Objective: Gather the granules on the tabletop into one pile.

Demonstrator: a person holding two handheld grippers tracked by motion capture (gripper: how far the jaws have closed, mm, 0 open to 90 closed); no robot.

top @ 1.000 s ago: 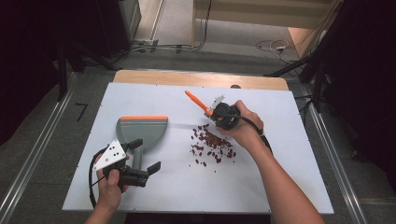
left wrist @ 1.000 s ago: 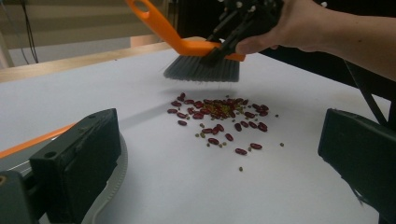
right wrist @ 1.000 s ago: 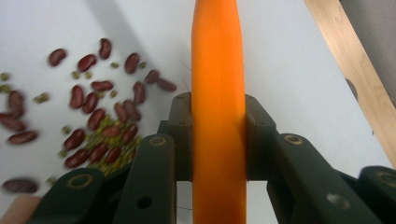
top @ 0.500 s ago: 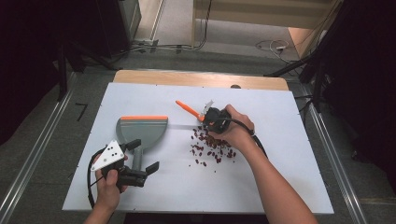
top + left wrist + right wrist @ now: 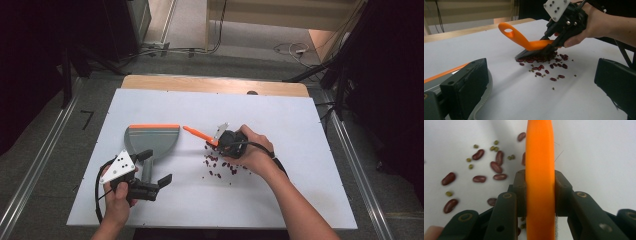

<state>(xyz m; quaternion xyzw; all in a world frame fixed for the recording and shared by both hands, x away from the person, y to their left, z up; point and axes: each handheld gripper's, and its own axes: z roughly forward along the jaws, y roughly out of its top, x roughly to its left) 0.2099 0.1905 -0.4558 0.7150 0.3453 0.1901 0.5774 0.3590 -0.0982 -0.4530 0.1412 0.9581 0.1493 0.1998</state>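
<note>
1. The right gripper (image 5: 220, 141) has its two jaws closed tight on the orange handle of a small brush (image 5: 196, 133); in the right gripper view the handle (image 5: 540, 170) fills the gap between the pads, which press it from both sides.
2. Compared with one second ago, the right gripper has moved toward the person's left and nearer to the person, and the brush now points at the dustpan (image 5: 151, 139).
3. In the left gripper view the dark bristles (image 5: 534, 52) touch the table just beyond the right gripper's fingertips, at the edge of the bean pile.
4. The red beans (image 5: 220, 165) and some small green ones (image 5: 470, 166) lie scattered on the white table (image 5: 300, 130), under and just beside the right hand (image 5: 252, 152).
5. The left gripper (image 5: 150, 177) stays in the same place; its jaws stand wide apart and hold nothing.
6. The grey dustpan with the orange lip lies just beyond the left fingers; its handle runs close beside one jaw, and I cannot tell if they touch.
</note>
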